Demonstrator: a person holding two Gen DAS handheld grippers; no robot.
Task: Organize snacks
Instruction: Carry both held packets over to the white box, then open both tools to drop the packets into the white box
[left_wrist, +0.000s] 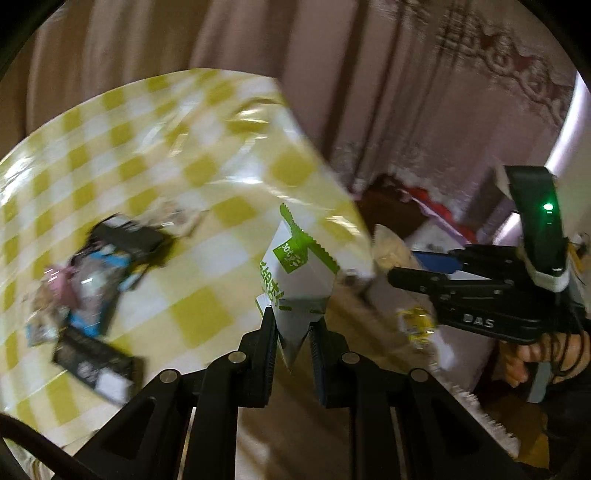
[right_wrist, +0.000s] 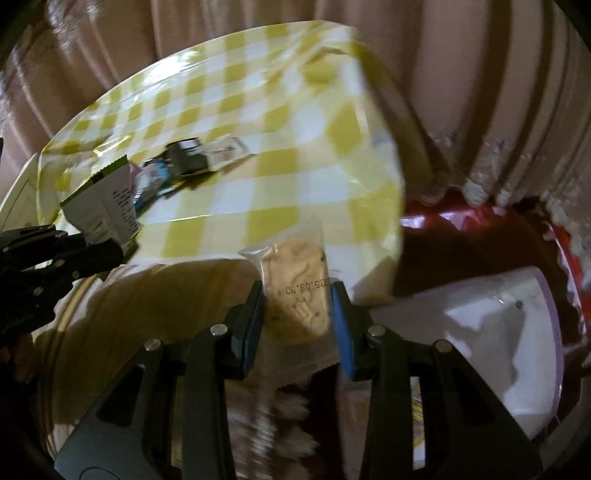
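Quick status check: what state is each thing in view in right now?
Left gripper: shut on the green-and-white packet, held off the table.
Right gripper: shut on the clear-wrapped cookie, held up.
Remaining snack packets: lying loose on the checked tablecloth.

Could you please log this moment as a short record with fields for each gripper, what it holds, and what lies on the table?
left gripper: shut on the white and green packet
right gripper: shut on the clear-wrapped cookie, date stamp showing
table: yellow and white checked cloth
on table: loose pile of snack packets, dark, blue and pink ones, toward its left part
beside table: white container on the right, lower than the tabletop
image quality: blurred, labels unreadable
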